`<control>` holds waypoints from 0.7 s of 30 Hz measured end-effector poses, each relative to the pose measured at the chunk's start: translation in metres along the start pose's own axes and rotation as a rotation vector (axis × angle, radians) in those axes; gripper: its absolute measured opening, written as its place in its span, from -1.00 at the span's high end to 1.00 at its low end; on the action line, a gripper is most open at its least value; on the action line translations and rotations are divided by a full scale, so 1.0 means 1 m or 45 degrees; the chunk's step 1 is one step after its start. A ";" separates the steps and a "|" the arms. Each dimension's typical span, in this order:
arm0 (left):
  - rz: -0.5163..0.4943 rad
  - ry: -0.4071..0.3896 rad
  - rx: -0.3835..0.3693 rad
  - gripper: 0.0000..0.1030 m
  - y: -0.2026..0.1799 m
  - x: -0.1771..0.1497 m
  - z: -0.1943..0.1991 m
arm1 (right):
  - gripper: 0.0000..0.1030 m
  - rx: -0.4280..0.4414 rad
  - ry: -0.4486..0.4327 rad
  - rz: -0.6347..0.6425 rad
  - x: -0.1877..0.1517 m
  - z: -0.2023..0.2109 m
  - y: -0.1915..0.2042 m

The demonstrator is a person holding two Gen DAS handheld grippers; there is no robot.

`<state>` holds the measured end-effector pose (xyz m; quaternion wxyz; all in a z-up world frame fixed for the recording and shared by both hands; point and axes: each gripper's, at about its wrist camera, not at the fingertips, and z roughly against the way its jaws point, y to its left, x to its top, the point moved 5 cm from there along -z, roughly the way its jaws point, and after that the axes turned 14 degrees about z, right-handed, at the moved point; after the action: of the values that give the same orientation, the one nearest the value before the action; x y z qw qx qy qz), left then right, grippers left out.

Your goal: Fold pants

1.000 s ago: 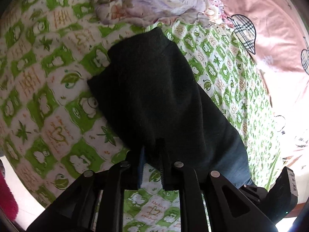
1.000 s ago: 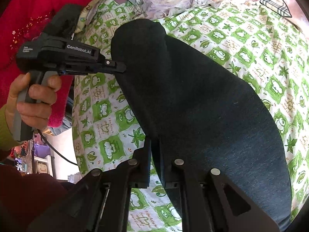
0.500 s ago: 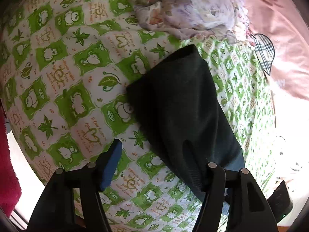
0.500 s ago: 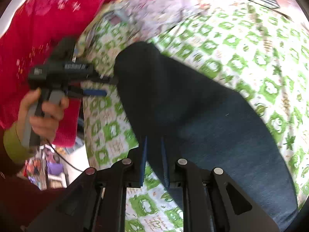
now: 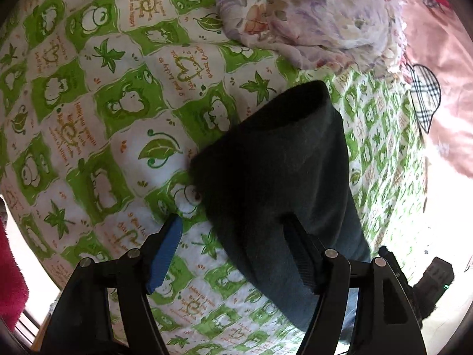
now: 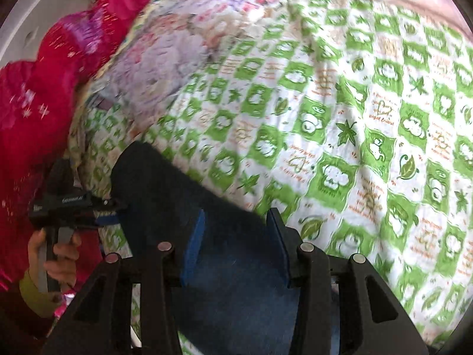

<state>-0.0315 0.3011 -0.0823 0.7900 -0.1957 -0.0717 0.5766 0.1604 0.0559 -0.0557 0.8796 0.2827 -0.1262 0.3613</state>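
Note:
The dark folded pants (image 5: 280, 171) lie flat on the green-and-white patterned bedspread (image 5: 97, 112). My left gripper (image 5: 233, 236) is open and empty, just above the near left edge of the pants, one finger over the bedspread and one over the cloth. In the right wrist view the pants (image 6: 177, 204) run from lower middle to the left. My right gripper (image 6: 236, 233) is open and empty over the pants. The left gripper (image 6: 109, 210) shows at the pants' far left edge, held by a hand.
A crumpled floral cloth (image 5: 310, 14) lies at the far end of the bed. A pink sheet with a plaid heart (image 5: 425, 100) is on the right. A red blanket (image 6: 44, 88) lies beyond the bed's left edge.
Both grippers were shut on the pants' edge a second ago. Both have opened and let the pants go. The pants now lie flat and both grippers have pulled back.

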 end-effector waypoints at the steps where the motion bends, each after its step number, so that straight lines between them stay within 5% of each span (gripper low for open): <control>1: 0.006 0.001 -0.004 -0.38 0.000 0.002 -0.001 | 0.13 0.004 0.015 -0.014 0.001 -0.005 -0.004; 7: 0.029 -0.013 -0.024 -0.35 -0.001 0.009 -0.008 | 0.14 0.017 0.198 0.034 -0.005 -0.043 -0.006; 10: 0.004 -0.041 -0.033 -0.23 -0.003 0.009 -0.009 | 0.24 0.020 0.201 0.075 -0.008 -0.047 0.000; 12: -0.054 -0.056 -0.033 0.11 -0.011 0.006 -0.011 | 0.53 0.051 0.210 0.084 -0.012 -0.048 0.003; 15: -0.142 -0.088 -0.039 0.43 -0.018 0.001 -0.009 | 0.69 0.026 0.217 0.157 -0.014 -0.045 0.012; 18: -0.210 -0.109 -0.133 0.67 -0.022 -0.005 0.003 | 0.73 0.028 0.189 0.188 -0.012 -0.034 0.020; 21: -0.276 -0.129 -0.300 0.69 -0.024 -0.012 0.027 | 0.73 0.042 0.111 0.260 -0.007 -0.015 0.031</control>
<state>-0.0236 0.2894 -0.0471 0.8145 -0.2489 -0.1992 0.4847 0.1338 0.0787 -0.0584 0.8381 0.2667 -0.1101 0.4630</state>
